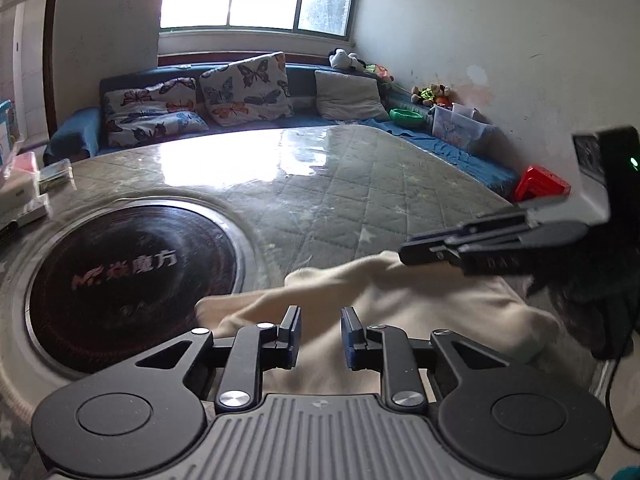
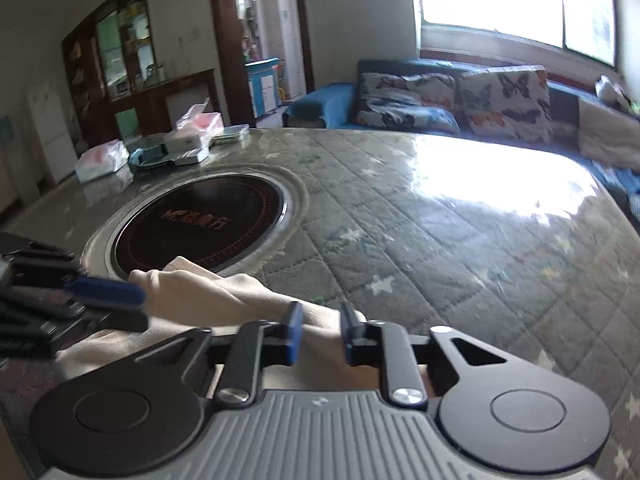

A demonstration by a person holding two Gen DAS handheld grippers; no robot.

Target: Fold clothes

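Cloth, cream and bunched, lies under my left claw, whose 2 fingers stand apart with nothing between them. My right claw is likewise parted over the same cloth. Past both claws I see a round black cooktop set in the quilted table.

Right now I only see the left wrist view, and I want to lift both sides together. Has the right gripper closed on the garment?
Observer: No. The right gripper is open, and the cream garment shows in the gap between its fingers.
Operator: Is there any clutter past the hob on my left?
Observer: Yes. A white box and a tissue pack sit near the table's far edge, beyond the round hob and well apart from the garment.
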